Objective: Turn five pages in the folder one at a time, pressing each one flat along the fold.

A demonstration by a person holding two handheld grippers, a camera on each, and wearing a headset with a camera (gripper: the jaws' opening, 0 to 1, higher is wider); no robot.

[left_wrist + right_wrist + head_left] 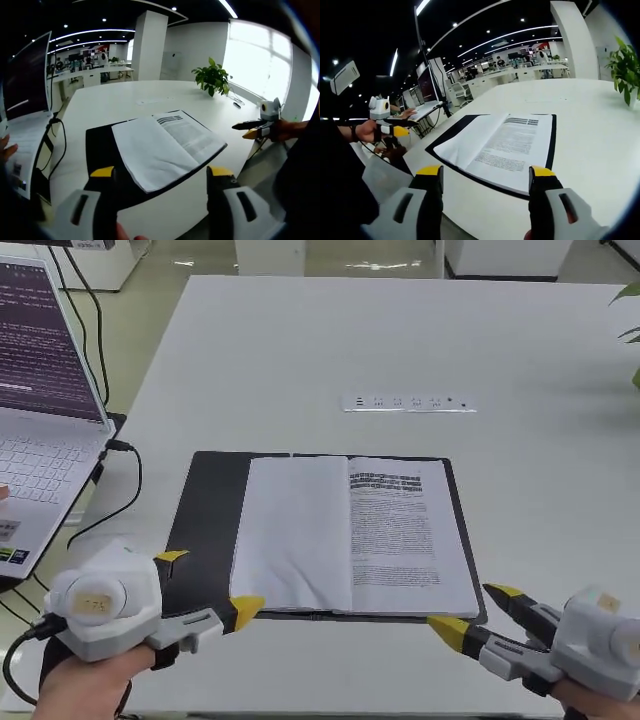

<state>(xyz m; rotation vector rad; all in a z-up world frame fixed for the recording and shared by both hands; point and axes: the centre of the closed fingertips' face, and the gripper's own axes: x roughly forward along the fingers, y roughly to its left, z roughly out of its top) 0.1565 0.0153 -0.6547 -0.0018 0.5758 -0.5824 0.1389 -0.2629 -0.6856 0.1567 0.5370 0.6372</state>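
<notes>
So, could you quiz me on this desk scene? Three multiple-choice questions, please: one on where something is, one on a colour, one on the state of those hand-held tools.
1. Where does the long white power strip lie relative to the open black folder?
A. on its pages
B. beyond its far edge
C. in front of its near edge

2. What colour are the fingertips of the grippers?
A. yellow
B. red
C. green

3. How do the left gripper and right gripper stand?
A. both shut on a page
B. one shut on the folder
C. both open, holding nothing

Answers:
1 B, the strip lies apart, past the folder's far edge.
2 A, each jaw ends in yellow.
3 C, both gripper views show parted jaws with nothing between.
</notes>
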